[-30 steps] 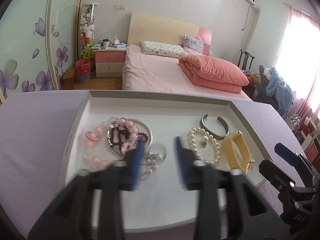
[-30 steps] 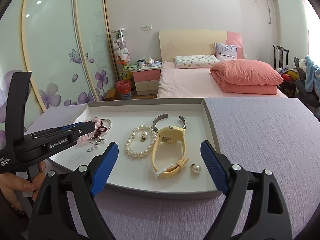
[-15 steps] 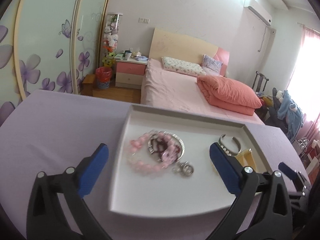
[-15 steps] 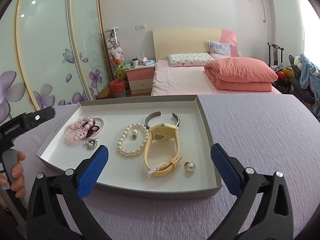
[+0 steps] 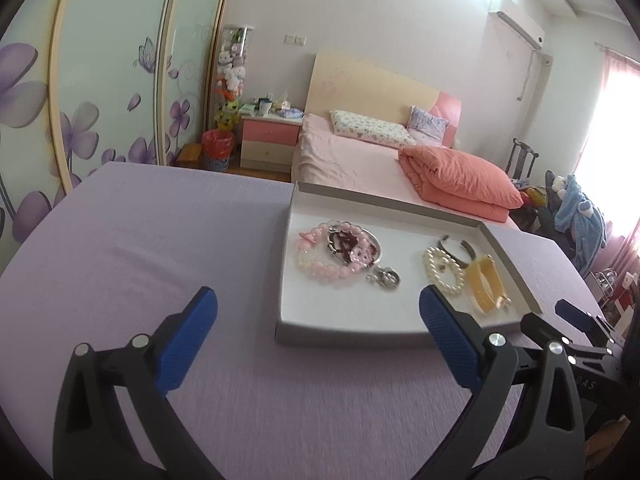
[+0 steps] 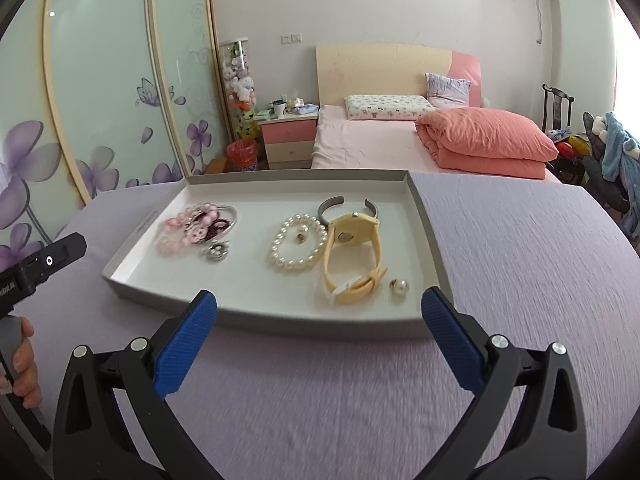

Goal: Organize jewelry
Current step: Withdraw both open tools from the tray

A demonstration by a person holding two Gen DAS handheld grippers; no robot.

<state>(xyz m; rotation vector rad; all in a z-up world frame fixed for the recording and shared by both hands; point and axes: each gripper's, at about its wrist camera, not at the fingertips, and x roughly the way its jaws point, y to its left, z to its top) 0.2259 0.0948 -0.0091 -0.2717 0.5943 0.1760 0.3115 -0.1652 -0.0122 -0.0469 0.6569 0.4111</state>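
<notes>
A shallow white tray (image 6: 428, 240) (image 5: 288, 280) lies on the purple cloth. It holds a pink bead bracelet (image 6: 176, 236) (image 5: 320, 268) tangled with a silver bangle and dark beads, a silver charm (image 6: 216, 251) (image 5: 386, 278), a pearl bracelet (image 6: 296, 246) (image 5: 442, 272), a grey cuff (image 6: 334, 204), a yellow watch (image 6: 354, 256) (image 5: 486, 286) and a pearl earring (image 6: 399, 286). My left gripper (image 5: 318, 334) is open and empty, near the tray's front left corner. My right gripper (image 6: 319, 330) is open and empty before the tray's front edge.
The purple cloth (image 5: 140, 240) spreads left of the tray and also right of it (image 6: 520, 260). A pink bed (image 6: 380, 140), a nightstand (image 6: 290, 140) and flowered wardrobe doors (image 6: 100, 100) stand behind the table.
My left gripper opened, let go over the pink bracelet pile and pulled back and left, off the tray. My right gripper pulled back slightly and stayed open.
</notes>
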